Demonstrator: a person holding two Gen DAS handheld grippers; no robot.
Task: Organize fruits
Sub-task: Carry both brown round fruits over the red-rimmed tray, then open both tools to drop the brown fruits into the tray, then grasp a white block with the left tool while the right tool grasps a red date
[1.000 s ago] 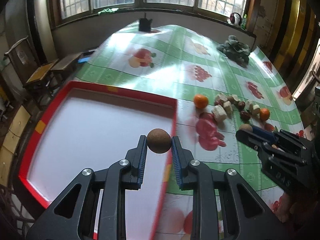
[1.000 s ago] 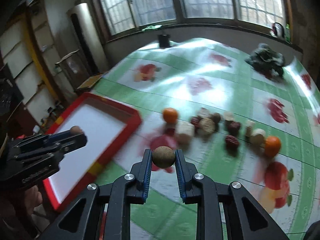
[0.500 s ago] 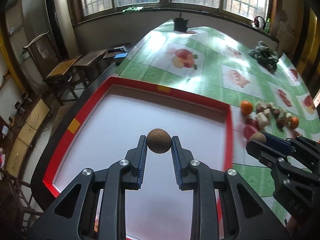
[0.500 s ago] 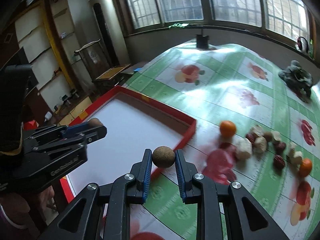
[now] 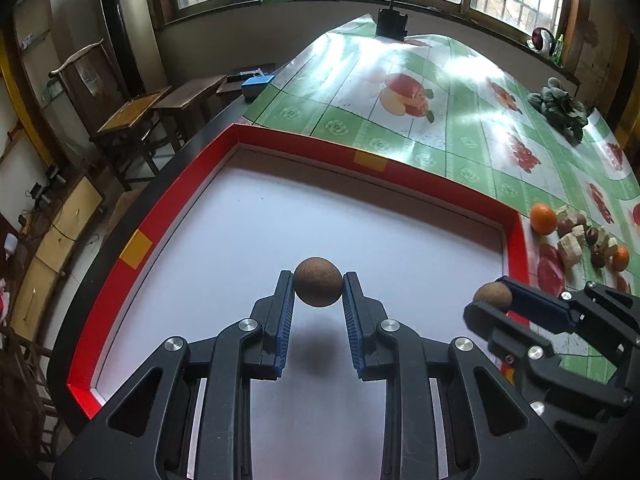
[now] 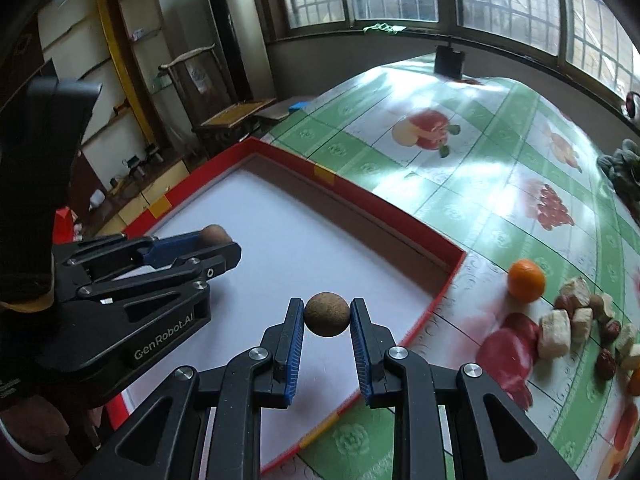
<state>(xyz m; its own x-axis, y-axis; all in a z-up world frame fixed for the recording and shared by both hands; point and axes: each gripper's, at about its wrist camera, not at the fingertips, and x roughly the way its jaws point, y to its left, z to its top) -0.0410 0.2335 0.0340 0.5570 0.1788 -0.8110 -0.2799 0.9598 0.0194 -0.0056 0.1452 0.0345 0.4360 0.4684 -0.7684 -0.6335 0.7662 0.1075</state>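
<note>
Over the white floor of the red-rimmed tray [image 5: 180,216], left wrist view: my left gripper [image 5: 319,291] pinches a round brown fruit [image 5: 318,287] between its blue pads, fruit held clear of the tray floor, its shadow on the white just below. Tray floor bare where I can see it. Yellow tape patches sit on the far rim and the left rim. To the right, my right gripper [image 5: 494,300] reaches in over the tray's right rim, a second brown fruit [image 5: 493,297] pinched at its tip. Beyond the tray's right rim, on the green fruit-print tablecloth [image 5: 452,96], lies a loose cluster: an orange [image 5: 543,219] nearest the tray, pale chunks and dark reddish fruits, and a smaller orange [image 5: 620,258] at the right end. Dark green heap [image 5: 560,108] far right on the cloth.

Right wrist view: my right gripper [image 6: 327,316] clamps its brown fruit [image 6: 327,314] above the near right part of the tray [image 6: 360,194], inside the rim. Left gripper [image 6: 218,246] comes in from the left, lower over the white floor, jaws closed on its brown fruit [image 6: 215,235], which shows only partly behind the finger. Orange [image 6: 526,281] sits on the cloth [image 6: 480,160] just right of the tray; pale chunks and dark reddish fruits trail off further right, blurred toward the edge.
</note>
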